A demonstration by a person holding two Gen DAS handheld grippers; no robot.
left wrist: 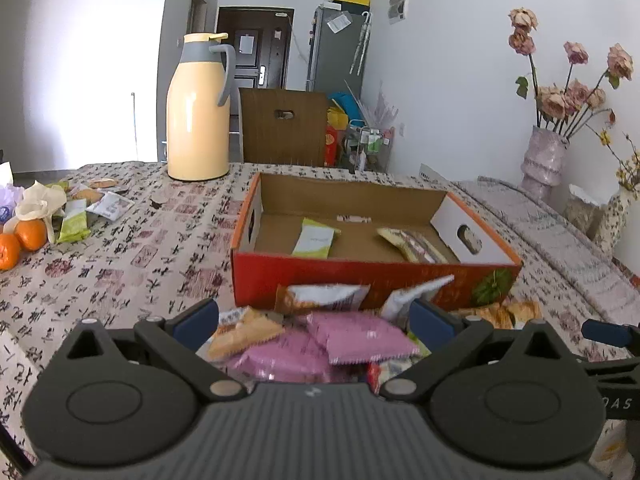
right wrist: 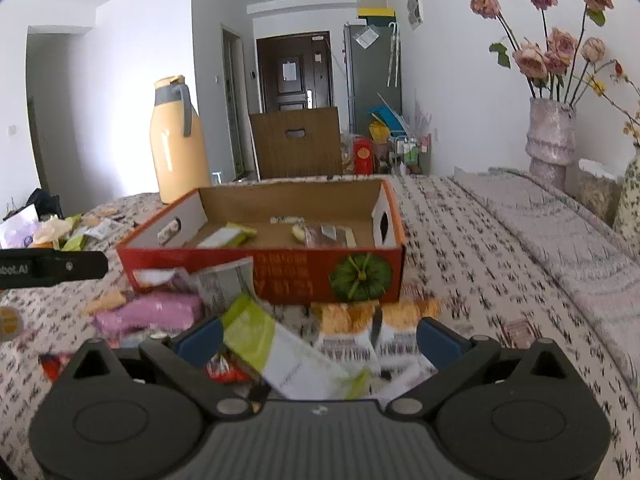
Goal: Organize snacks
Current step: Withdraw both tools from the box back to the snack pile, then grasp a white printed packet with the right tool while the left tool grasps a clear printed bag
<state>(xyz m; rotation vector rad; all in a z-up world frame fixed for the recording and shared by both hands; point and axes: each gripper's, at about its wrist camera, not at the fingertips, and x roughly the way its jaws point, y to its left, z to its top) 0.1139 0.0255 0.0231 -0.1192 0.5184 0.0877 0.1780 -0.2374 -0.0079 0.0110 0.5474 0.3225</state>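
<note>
An open red cardboard box (left wrist: 360, 276) (right wrist: 280, 268) stands on the patterned tablecloth and holds a green-white packet (left wrist: 314, 238) and a striped packet (left wrist: 416, 244). A heap of snack packets lies in front of it, with pink packets (left wrist: 356, 336) (right wrist: 152, 312). My left gripper (left wrist: 314, 320) is open above the pink packets. My right gripper (right wrist: 318, 340) is open, with a green-white packet (right wrist: 280, 356) lying between its fingers and orange-white packets (right wrist: 352, 332) beyond.
A yellow thermos jug (left wrist: 198, 112) stands at the back left. More packets and oranges (left wrist: 24, 240) lie at the far left. A vase of dried roses (left wrist: 544, 160) stands at the right on a folded grey cloth. A brown carton (left wrist: 284, 126) stands behind the table.
</note>
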